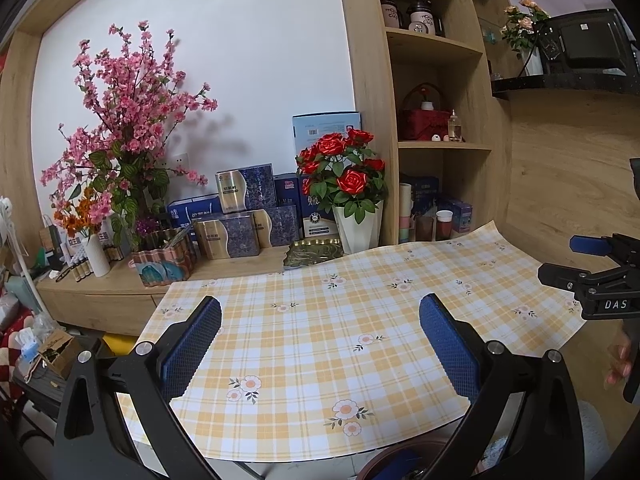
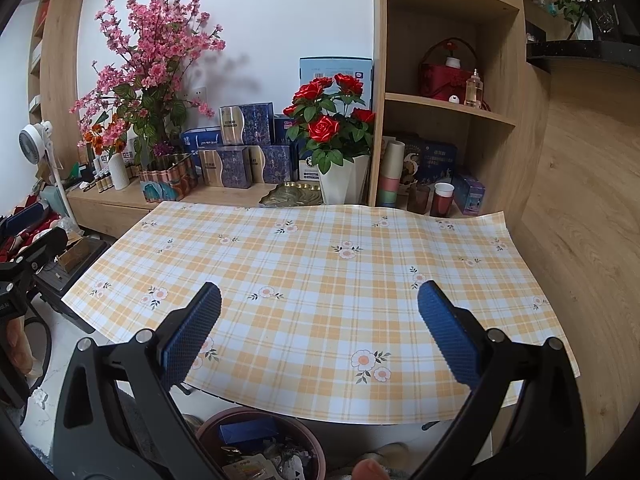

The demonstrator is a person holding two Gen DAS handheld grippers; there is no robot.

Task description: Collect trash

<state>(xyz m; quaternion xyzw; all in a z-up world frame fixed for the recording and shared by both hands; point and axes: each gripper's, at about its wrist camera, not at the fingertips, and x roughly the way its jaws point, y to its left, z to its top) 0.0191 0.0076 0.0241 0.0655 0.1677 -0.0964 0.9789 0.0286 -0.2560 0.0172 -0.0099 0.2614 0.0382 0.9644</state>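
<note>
Nearest, below the worktop's front edge, a round brown bin is seen on the floor, already holding wrappers and a blue box; the trash is judged to be largely collected there. No loose trash is observed on the checked cloth covering the worktop.

The right hand-held gripper is held above the cloth's near part with its blue pads well apart and nothing between them. The left hand-held gripper is likewise spread wide and empty.

Ample free room is noted over the cloth. Its far edge curls upward against a white rose pot and cups at the shelf unit, where movement would be constrained.
</note>
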